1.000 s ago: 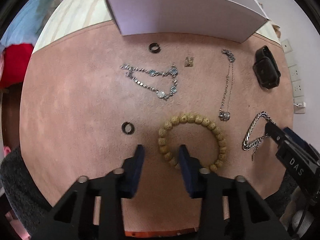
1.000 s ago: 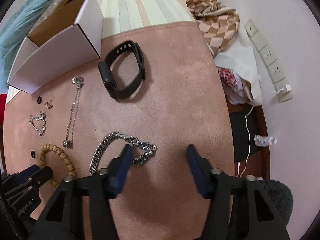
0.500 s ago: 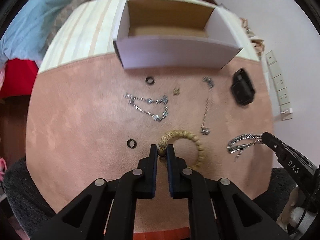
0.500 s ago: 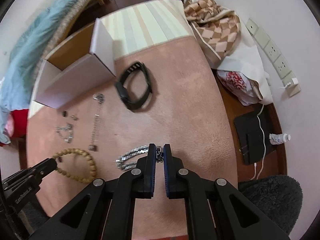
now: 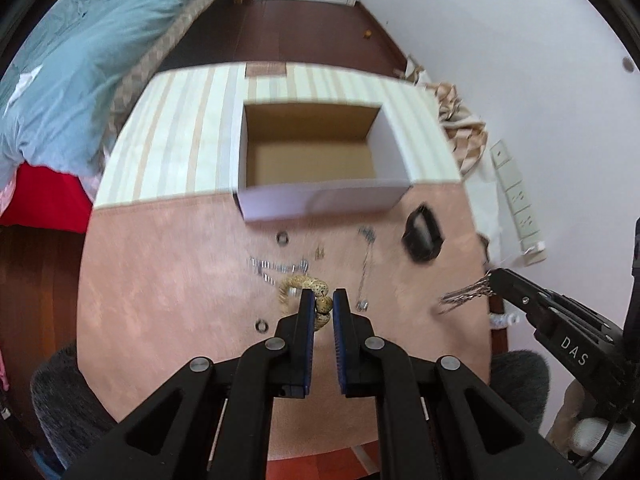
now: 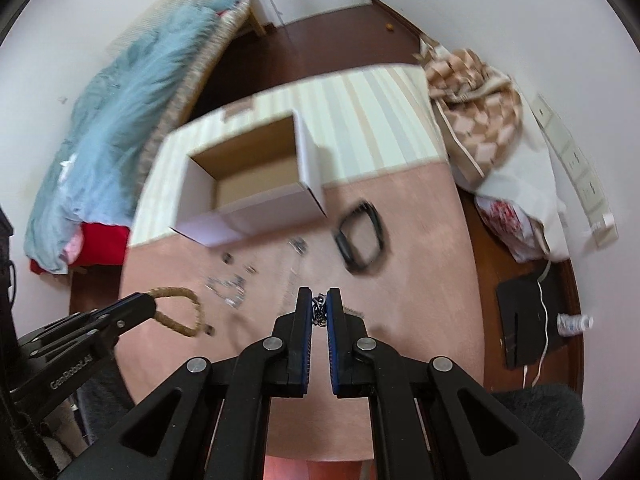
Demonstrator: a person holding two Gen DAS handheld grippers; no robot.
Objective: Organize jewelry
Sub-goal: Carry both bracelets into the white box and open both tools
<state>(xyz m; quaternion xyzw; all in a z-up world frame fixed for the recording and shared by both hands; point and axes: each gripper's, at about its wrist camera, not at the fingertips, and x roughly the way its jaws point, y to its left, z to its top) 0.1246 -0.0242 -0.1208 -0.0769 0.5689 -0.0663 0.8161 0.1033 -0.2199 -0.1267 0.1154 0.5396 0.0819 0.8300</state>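
Observation:
My left gripper (image 5: 321, 298) is shut on the tan bead bracelet (image 5: 300, 282) and holds it above the pink mat (image 5: 160, 280). It also shows in the right wrist view (image 6: 176, 308), hanging from the left gripper (image 6: 150, 300). My right gripper (image 6: 319, 300) is shut on the silver chain bracelet (image 6: 319, 308), lifted off the mat; the chain also shows in the left wrist view (image 5: 466, 292). The open white box (image 5: 316, 172) with a brown inside stands at the far edge of the mat.
On the mat lie a black watch band (image 5: 422, 232), a thin silver chain (image 5: 366, 268), a silver link necklace (image 5: 276, 268), two dark rings (image 5: 282, 237) (image 5: 262, 325) and a small charm (image 5: 319, 254). A bed (image 5: 80, 60) is at the left, a power strip (image 5: 520, 200) at the right.
Both grippers closed on their bracelets and rose well above the mat, carrying them up. The box inside has come into view.

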